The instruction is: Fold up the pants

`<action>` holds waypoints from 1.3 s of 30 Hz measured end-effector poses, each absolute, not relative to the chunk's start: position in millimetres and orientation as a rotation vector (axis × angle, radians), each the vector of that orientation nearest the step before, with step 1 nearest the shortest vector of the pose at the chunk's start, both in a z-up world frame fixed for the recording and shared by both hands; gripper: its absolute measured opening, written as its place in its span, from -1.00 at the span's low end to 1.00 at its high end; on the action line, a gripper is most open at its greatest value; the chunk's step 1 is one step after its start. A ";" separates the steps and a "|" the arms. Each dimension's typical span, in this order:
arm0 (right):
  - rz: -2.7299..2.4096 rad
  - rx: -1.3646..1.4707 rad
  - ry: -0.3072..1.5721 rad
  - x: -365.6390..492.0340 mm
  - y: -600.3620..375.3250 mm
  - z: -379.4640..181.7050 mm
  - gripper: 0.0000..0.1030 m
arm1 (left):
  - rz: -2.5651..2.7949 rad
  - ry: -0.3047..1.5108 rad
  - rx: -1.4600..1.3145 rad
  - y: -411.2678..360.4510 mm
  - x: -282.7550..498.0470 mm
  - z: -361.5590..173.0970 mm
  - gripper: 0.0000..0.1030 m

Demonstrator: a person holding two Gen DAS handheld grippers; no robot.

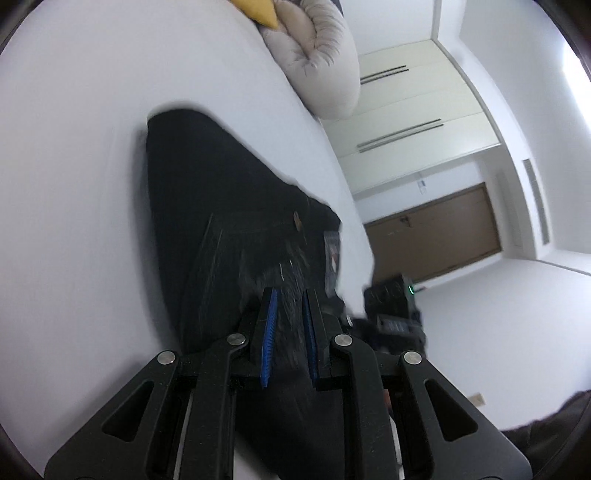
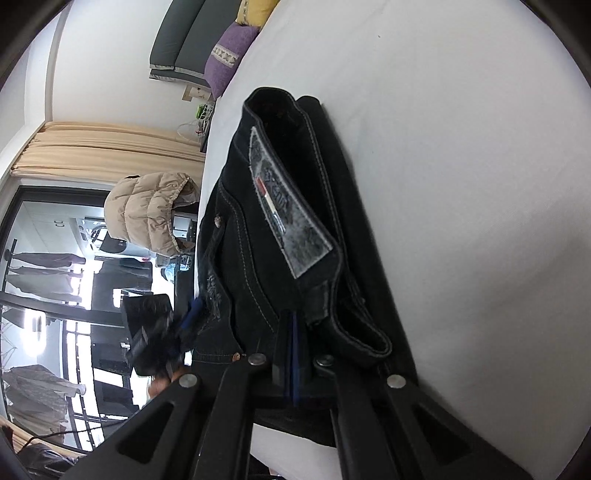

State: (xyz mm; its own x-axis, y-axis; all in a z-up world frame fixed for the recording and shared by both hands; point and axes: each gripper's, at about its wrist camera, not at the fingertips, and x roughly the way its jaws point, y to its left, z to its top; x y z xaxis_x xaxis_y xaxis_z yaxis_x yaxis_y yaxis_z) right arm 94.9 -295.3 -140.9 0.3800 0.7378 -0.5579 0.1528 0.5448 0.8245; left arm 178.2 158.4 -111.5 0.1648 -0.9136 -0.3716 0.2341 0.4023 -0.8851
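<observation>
Black jeans (image 1: 207, 206) lie on a white bed (image 1: 74, 184). In the left wrist view my left gripper (image 1: 290, 299) is shut on a dark fold of them, with frayed fabric pinched between its blue pads (image 1: 269, 325). The right wrist view shows the waistband (image 2: 295, 122) with its grey label (image 2: 284, 206) turned up. My right gripper (image 2: 291, 317) has its jaws pressed together, and its tips are buried in the cloth under the waistband edge. The left gripper (image 2: 184, 321) shows there too, blurred, holding the left side of the jeans near a pocket.
A beige padded cushion (image 1: 321, 66) and a yellow pillow (image 1: 258, 11) lie at the bed's far end, with a purple pillow (image 2: 231, 55) beside them. Past the bed's edge are a tan puffer jacket (image 2: 147, 214), curtains (image 2: 92, 147), a window and a brown door (image 1: 436, 236).
</observation>
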 end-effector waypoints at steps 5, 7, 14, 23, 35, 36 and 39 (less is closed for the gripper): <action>0.451 0.946 1.139 92.6 -294.3 -140.8 -1.00 | -0.993 1.088 -0.754 163.4 134.0 -108.0 -0.74; 0.451 0.942 1.133 91.7 -293.7 -140.3 -1.00 | -0.997 1.093 -0.767 164.0 125.1 -109.7 -0.74; 0.447 0.922 1.107 85.8 -289.2 -138.2 -1.00 | -0.966 1.065 -0.570 144.2 113.7 -114.6 -0.75; 0.460 0.880 0.995 67.6 -281.9 -103.7 -0.18 | -0.864 1.016 -0.371 120.6 103.5 -64.2 -0.74; 0.371 0.831 1.077 113.6 -325.4 -91.8 0.21 | -0.692 1.065 -0.540 149.8 149.1 -69.6 0.56; 0.379 0.825 1.106 121.5 -324.3 -97.7 0.21 | -0.697 1.087 -0.539 144.6 152.0 -73.4 0.56; 0.377 0.835 1.150 139.8 -322.7 -110.1 0.18 | -0.693 1.156 -0.542 130.8 163.4 -89.5 0.56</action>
State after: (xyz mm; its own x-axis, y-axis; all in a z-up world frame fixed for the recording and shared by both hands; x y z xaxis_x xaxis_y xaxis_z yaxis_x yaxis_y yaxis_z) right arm 139.8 -322.7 -110.1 0.3905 0.6547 -0.6473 0.1446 0.6507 0.7454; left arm 163.4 130.8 -89.5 0.2403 -0.7358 -0.6331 0.2118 0.6762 -0.7056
